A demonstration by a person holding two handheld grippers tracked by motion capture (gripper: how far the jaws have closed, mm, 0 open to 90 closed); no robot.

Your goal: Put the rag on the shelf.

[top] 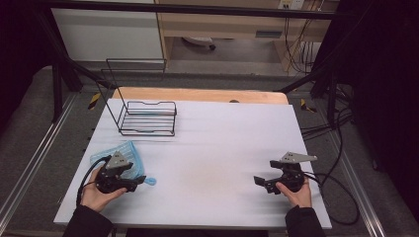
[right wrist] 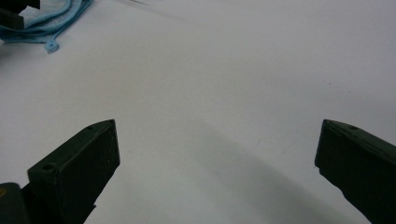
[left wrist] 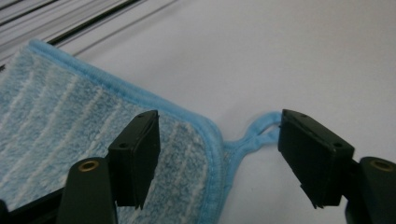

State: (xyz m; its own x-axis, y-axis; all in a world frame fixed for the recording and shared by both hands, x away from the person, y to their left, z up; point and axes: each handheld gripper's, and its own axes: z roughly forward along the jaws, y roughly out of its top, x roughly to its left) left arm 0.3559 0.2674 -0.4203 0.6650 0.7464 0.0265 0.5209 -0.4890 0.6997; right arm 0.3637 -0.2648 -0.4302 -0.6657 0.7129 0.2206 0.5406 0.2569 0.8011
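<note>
A light blue striped cloth [top: 129, 154] lies flat at the front left of the white table; its corner [left wrist: 205, 140] carries a small hanging loop [left wrist: 259, 133]. My left gripper [top: 140, 181] hovers open over that corner, one jaw above the cloth and the other beside the loop, gripping nothing. The cloth [right wrist: 51, 23] and its loop also appear far off in the right gripper view. My right gripper [top: 259, 182] is open over bare table at the front right, its jaws wide apart and empty.
A black wire rack [top: 146, 117] with a tall back frame stands at the back left of the table [top: 212, 148]. A wooden board edge [top: 197, 95] runs along the far side. Cables [top: 341, 197] trail off the right edge.
</note>
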